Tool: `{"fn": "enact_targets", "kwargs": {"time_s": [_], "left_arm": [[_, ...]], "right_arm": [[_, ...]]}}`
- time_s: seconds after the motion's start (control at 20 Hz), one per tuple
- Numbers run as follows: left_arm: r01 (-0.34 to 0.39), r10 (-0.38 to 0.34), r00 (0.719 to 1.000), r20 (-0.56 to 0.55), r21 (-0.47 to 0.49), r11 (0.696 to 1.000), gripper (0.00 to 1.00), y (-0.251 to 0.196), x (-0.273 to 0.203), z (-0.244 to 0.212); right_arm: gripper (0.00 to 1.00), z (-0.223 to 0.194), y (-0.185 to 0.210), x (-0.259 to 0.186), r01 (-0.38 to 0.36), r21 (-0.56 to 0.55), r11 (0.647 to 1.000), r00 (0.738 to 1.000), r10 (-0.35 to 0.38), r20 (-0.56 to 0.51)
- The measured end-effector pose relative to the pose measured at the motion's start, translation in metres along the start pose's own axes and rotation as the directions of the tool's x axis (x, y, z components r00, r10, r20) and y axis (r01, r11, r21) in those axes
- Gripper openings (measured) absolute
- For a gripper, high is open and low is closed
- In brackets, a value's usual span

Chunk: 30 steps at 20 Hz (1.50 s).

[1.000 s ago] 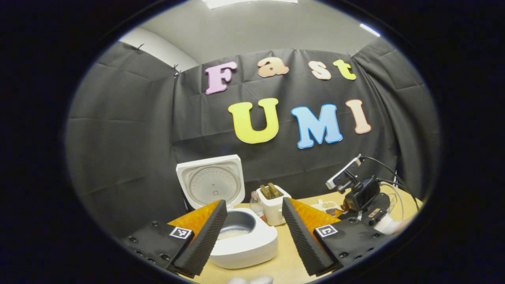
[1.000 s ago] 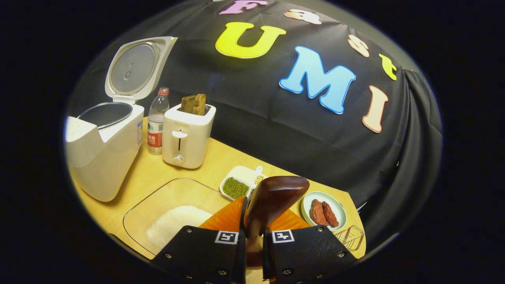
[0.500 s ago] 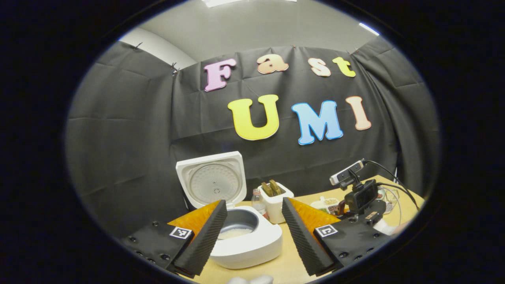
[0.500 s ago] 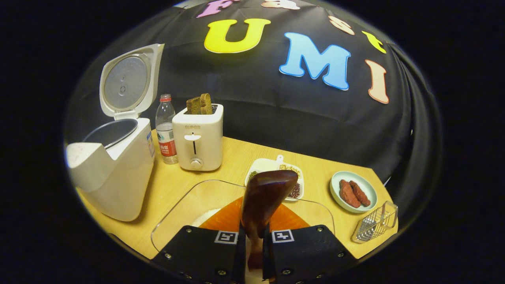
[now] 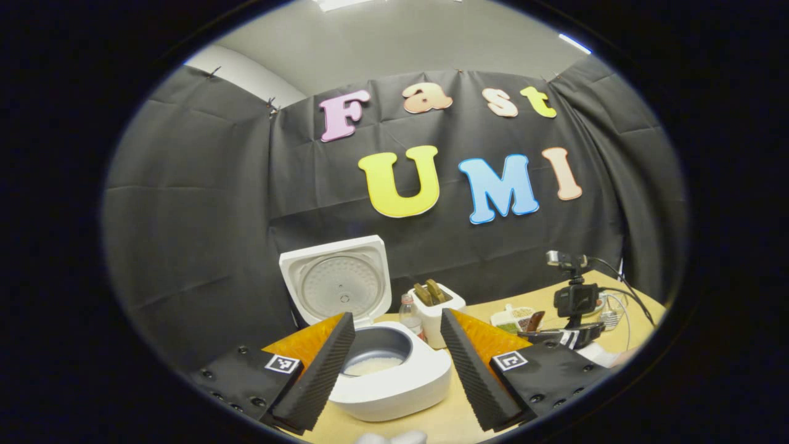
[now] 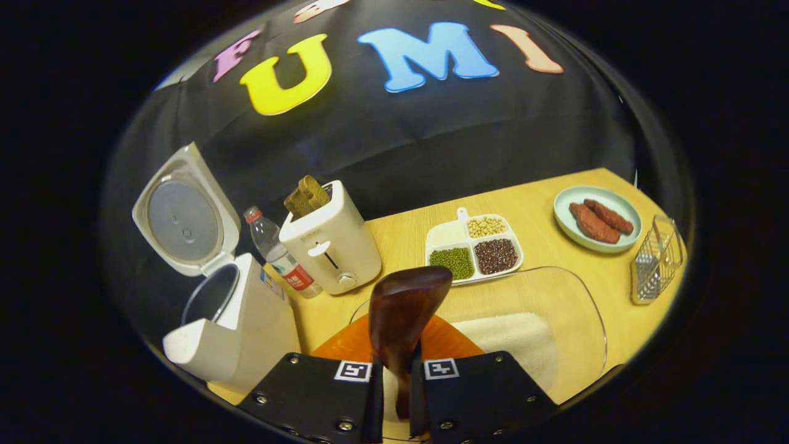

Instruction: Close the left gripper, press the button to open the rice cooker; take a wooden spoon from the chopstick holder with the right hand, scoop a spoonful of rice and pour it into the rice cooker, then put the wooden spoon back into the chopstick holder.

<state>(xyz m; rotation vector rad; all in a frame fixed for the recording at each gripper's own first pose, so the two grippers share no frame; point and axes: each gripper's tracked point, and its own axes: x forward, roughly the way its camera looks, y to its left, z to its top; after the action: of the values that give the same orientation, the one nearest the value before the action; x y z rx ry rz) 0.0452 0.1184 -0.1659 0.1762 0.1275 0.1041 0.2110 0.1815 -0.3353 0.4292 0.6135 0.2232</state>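
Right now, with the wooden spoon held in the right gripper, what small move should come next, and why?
Probably carry the wooden spoon right, toward the wire chopstick holder. The right gripper is shut on its handle, the bowl looks empty, and the open rice cooker already holds rice, so the pouring seems done. The holder stands empty at the table's right edge.

Wooden spoon [image 6: 404, 314] handle hidden between fingers; rice cooker [image 6: 228, 333] base cut off.
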Motion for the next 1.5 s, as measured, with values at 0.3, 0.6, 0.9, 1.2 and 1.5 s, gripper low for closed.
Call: {"fn": "enact_targets", "kwargs": {"time_s": [0.3, 0.6, 0.9, 1.2, 1.5], "left_arm": [[0.016, -0.016, 1.000, -0.002, 0.003, 1.000, 0.99, -0.005, 0.007, -0.001], [0.027, -0.027, 0.999, 0.018, 0.021, 0.999, 0.99, -0.006, 0.009, 0.010], [0.032, -0.033, 0.999, 0.032, 0.028, 0.999, 0.99, -0.008, 0.014, 0.018], [0.040, -0.041, 0.998, 0.040, 0.026, 0.999, 0.99, -0.011, 0.014, 0.020], [0.043, -0.044, 0.999, 0.026, 0.010, 0.999, 0.99, -0.008, 0.004, 0.003]], "right_arm": [[0.17, 0.001, -0.033, -0.002, -0.034, 0.316, 0.948, 0.999, 0.037, -0.003], [0.17, 0.038, -0.041, -0.030, -0.126, 0.411, 0.903, 0.991, 0.092, 0.100], [0.17, 0.062, -0.068, -0.049, -0.146, 0.504, 0.851, 0.984, 0.072, 0.163], [0.17, 0.084, -0.065, -0.062, -0.165, 0.530, 0.832, 0.980, 0.075, 0.186], [0.17, 0.126, -0.009, -0.080, -0.242, 0.533, 0.811, 0.963, 0.135, 0.232]]}}
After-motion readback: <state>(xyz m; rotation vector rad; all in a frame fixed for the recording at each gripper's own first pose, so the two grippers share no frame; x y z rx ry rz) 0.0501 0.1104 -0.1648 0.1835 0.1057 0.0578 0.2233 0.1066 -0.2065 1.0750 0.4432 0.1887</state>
